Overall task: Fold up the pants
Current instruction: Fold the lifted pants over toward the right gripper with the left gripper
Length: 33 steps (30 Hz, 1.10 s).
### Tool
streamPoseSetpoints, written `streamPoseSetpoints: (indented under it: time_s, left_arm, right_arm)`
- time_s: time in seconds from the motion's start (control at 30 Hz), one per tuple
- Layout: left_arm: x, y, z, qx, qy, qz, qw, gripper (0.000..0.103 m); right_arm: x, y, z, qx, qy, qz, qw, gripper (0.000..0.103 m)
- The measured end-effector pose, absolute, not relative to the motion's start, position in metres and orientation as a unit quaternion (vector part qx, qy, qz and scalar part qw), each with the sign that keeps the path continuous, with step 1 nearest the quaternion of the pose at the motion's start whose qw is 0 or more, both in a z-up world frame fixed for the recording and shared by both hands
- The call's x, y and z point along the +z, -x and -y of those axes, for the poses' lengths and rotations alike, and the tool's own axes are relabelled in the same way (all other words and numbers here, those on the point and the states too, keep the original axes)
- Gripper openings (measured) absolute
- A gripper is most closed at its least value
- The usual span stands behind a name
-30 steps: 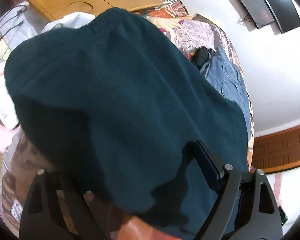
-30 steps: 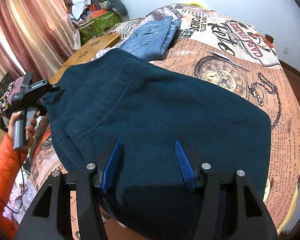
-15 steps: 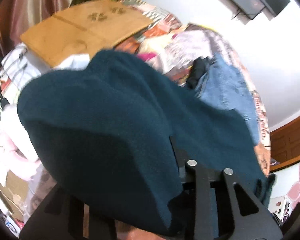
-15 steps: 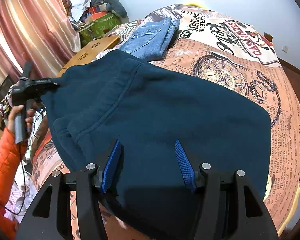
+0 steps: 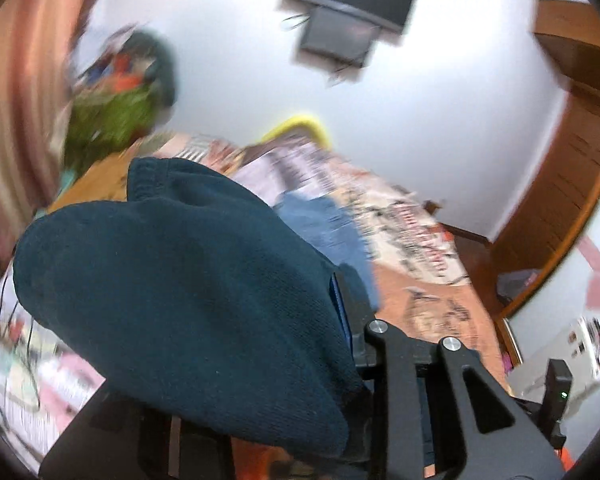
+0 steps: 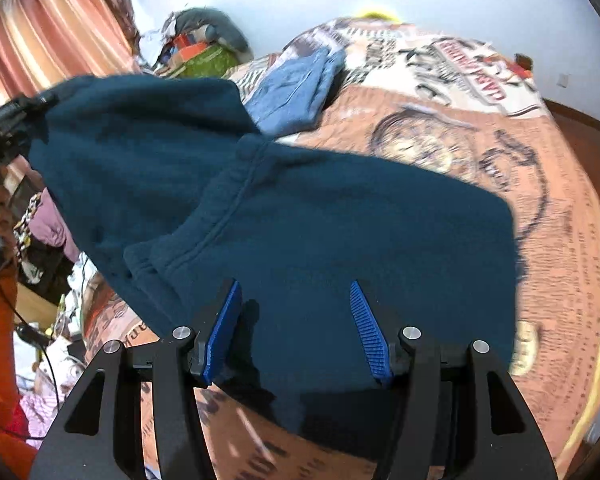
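The main risk is the thick dark teal fleece pants (image 6: 308, 216) slipping out of the left gripper (image 5: 300, 360) mid-lift. Its jaws have just been closing, and they now stand nearly together with a bunched fold of the fleece between them, draped so heavily over the near finger that only the right-hand finger's blue pad (image 5: 342, 312) shows. From the right wrist view that same gripper (image 6: 16, 114) appears at the far left, holding one end of the garment raised off the bed, so the grip looks real, though the blur makes it hard to tell how deep the bite goes. A shallow pinch on soft fleece could let go as the weight of the hanging cloth pulls on it.

A second risk lies with the right gripper (image 6: 296, 312). Its two blue ribbed pads stand roughly half open over the near edge of the pants, with cloth between them but not pressed, so nothing anchors that end. If the lifted end is carried across, the whole garment could drag over the orange printed bedspread (image 6: 540, 208) rather than fold (and it might crease along the raised seam).

The pants lie across the near half of the bed, lifted at the left and flat at the right, with a folded pair of light blue jeans (image 6: 296, 88) just beyond them.
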<state>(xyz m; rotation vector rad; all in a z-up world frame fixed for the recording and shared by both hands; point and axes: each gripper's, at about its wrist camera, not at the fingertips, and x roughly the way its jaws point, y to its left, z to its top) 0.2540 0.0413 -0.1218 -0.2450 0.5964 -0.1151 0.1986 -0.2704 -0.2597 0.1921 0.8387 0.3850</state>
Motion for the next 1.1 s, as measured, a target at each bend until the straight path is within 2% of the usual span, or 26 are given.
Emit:
streamPoseSetpoints:
  time_s: [0.23,0.47,0.87,1.03,1.1]
  left_arm:
    - [-0.098,-0.265,0.047,-0.144,0.077,-0.281,0.946,0.026]
    - [-0.111,-0.279,0.119,-0.157,0.012,-0.287,0.945,0.025]
    - [-0.185,-0.255,0.263,-0.232,-0.193,-0.324,0.897,0.025]
    - [-0.23,-0.254,0.291,-0.276,-0.179,-0.394,0.858,0.026]
    - [-0.244,-0.26,0.293,-0.298,-0.138,-0.437,0.837,0.031]
  right_arm:
    - [-0.248,-0.173,0.326,0.13,-0.119,-0.378,0.909,0.054]
    - [-0.292,-0.168,0.342,0.124,-0.144,-0.422,0.887,0.054]
    - [-0.278,-0.149,0.358,0.116,-0.163,-0.389,0.899,0.055]
    - [-0.27,-0.126,0.383,0.081,-0.174,-0.371,0.908,0.055]
    - [-0.269,-0.116,0.392,0.066,-0.178,-0.369,0.91,0.055]
